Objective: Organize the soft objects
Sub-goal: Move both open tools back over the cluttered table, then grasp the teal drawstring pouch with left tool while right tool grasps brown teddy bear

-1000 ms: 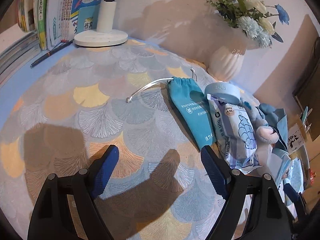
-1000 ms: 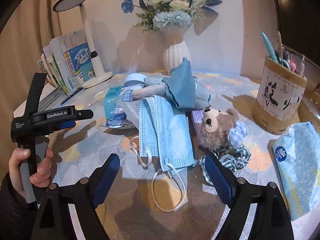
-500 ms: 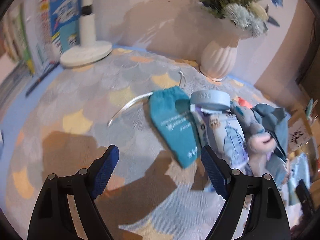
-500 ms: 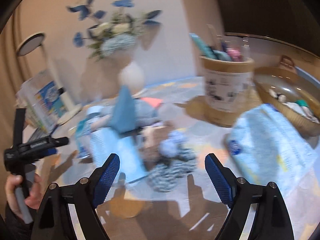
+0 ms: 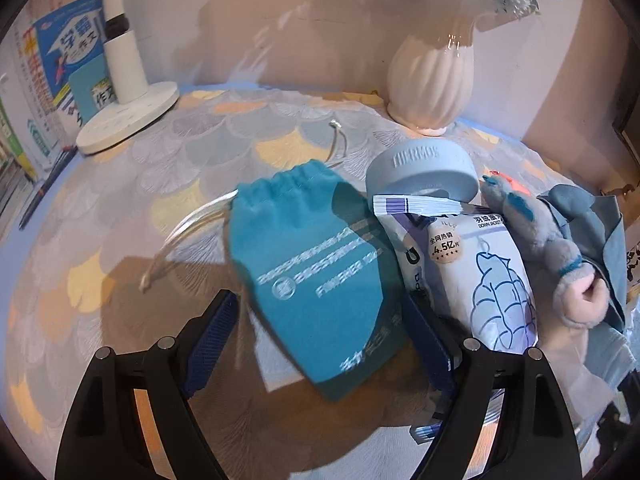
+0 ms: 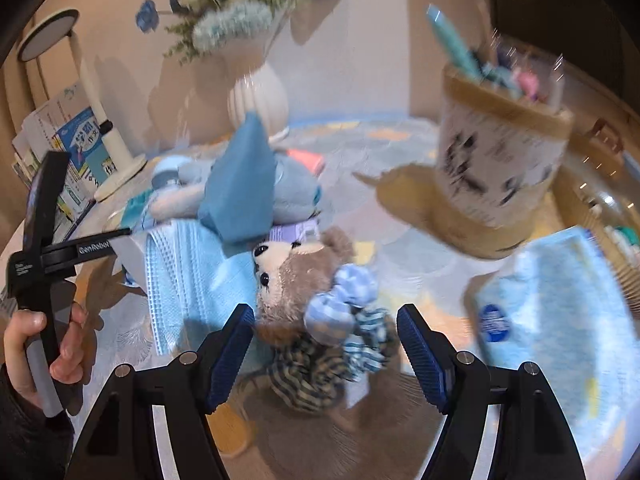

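A teal drawstring pouch [image 5: 316, 264] lies flat on the patterned tablecloth. Its lower end sits between the fingers of my left gripper [image 5: 320, 336], which is open and not pressing on it. In the right wrist view a brown plush bear [image 6: 296, 276] with a blue checked bow lies on the cloth. My right gripper [image 6: 326, 356] straddles the bear's lower body, and its jaws are closing with a gap still on both sides. A blue face mask [image 6: 180, 272] lies left of the bear. Behind it is a grey-blue plush [image 6: 292, 196] under a teal cloth.
Right of the pouch lie a wipes packet [image 5: 492, 280] and a round blue lid [image 5: 424, 172]. A white vase [image 5: 432, 76], a lamp base [image 5: 128, 112] and books [image 5: 60, 64] stand at the back. A pen holder [image 6: 500, 168] and a tissue pack [image 6: 560, 320] are right of the bear.
My left gripper has slid right and closer, so the pouch now lies between its fingers. My right gripper has swung over the bear and its jaws have narrowed.
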Motion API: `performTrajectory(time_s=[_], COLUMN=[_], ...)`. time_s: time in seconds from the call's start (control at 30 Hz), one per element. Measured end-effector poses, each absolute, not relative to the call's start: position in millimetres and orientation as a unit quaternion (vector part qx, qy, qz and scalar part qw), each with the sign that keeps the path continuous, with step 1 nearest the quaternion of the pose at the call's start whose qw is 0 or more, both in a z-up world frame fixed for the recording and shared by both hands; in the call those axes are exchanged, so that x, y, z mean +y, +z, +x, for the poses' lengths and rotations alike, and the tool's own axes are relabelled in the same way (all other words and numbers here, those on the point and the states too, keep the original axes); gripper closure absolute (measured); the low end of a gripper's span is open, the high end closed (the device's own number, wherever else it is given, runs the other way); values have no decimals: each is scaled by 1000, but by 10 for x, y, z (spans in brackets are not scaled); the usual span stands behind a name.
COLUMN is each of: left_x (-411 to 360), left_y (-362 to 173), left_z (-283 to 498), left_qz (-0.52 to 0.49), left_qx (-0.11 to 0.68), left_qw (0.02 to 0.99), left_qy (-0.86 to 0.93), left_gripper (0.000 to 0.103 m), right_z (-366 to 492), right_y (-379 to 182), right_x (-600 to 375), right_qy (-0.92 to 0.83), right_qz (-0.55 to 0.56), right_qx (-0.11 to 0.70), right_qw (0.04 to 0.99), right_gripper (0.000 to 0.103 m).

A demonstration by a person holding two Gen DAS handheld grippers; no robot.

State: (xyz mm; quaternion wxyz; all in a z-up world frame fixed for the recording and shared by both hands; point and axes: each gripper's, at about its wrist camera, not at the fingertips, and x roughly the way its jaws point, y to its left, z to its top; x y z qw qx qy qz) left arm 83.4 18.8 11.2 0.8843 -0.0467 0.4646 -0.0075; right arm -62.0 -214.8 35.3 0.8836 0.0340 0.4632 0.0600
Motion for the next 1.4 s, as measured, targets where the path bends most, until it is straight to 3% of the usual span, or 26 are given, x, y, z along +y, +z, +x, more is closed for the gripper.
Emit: performTrajectory(time_s=[0.03,0.1,0.13,0.17,0.3,0.37,0.73,0.77,0.8,0.83,0.87,0.9,1.13,1.27,1.4], left_x=[167,150,147,143,206,287,749,761,775,781,779,770,481,484,469], left_y=[108,106,101,101,121,134,247,273,299,313,330,346,146,74,204], left_z=[854,875,882,885,836,772,377,365,378,399,426,455,908,897,778], left_qz=[-45,-43,-44,-45,-53,-74,-22,-28,-40,-53,-65,-77,-16,-9,3], left_qx=[463,457,454,452,449,452,470,471,474,476,473,465,480,466,448], left_qw=[885,888,890,891,891,888,881,880,878,876,877,880,876,884,894], left_qy=[-10,-12,-13,-14,-31,-54,-50,-57,-61,-58,-56,-55,33,24,-2], left_gripper=[20,20,20,24,79,90,89,79,56,42,14,2,4,29,85], right_z=[-601,-605,-618,-635,-713,-730,-753,-755,-753,-751,-749,-750,-757,-752,-769], right_y=[313,291,301,308,344,360,348,349,348,347,344,339,333,328,357], right_x=[-2148,-2141,-2141,-2137,-2117,-2087,-2068,-2069,-2073,-2080,-2086,-2088,-2040,-2049,-2111], right_qy=[62,62,64,74,81,85,82,81,80,80,79,78,81,87,90], right_qz=[39,36,36,41,35,30,20,22,23,25,27,29,14,13,28], right_qx=[464,457,454,448,426,416,409,409,409,409,410,412,411,410,399], right_qw=[883,887,888,890,901,905,909,909,909,909,908,908,908,908,912], right_gripper=[31,47,60,61,63,63,63,63,63,63,63,63,63,63,63])
